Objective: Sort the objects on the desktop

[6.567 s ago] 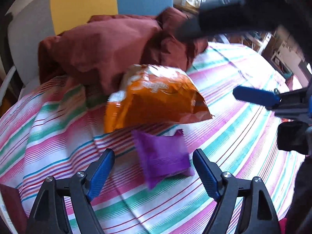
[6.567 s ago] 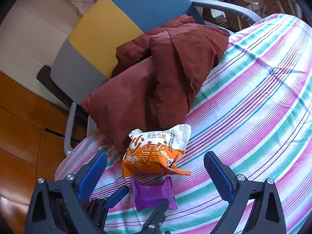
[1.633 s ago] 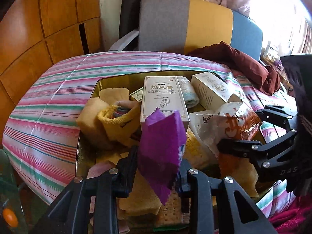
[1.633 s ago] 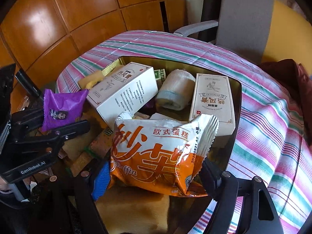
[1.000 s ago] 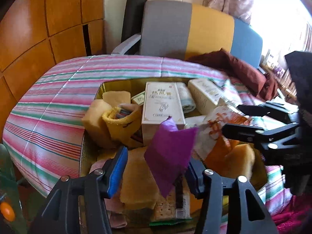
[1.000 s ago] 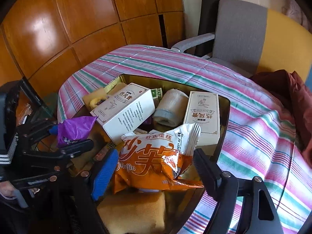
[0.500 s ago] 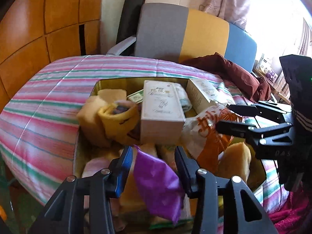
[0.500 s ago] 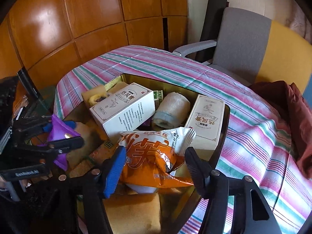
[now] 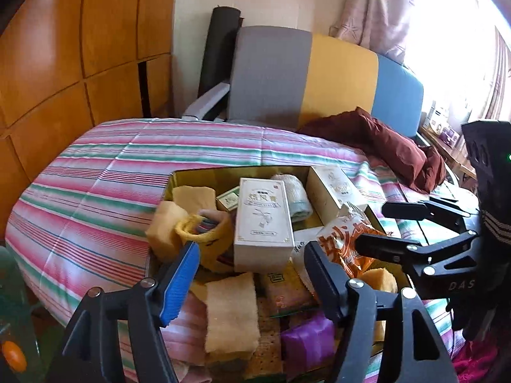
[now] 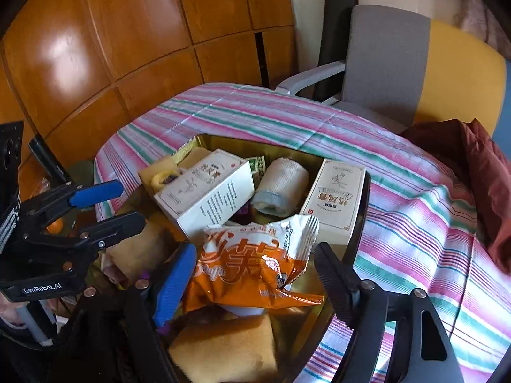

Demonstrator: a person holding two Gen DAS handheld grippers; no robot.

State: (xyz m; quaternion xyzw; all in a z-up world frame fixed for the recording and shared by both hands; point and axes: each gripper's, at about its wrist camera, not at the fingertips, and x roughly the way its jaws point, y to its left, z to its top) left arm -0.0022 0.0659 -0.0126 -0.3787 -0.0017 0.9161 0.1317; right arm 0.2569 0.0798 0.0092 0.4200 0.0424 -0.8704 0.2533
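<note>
Left wrist view: gold box point(image 9: 198, 172) is crammed, striped worktop point(image 9: 95, 198) open at left. Left tongs point(image 9: 252, 274) just opened, nothing between; purple packet point(image 9: 308, 340) lies loose at lower centre. Right wrist view shows right tongs point(image 10: 252, 277) widening round the orange snack bag point(image 10: 255, 271), probably not pinching; purple barely visible there.
</note>
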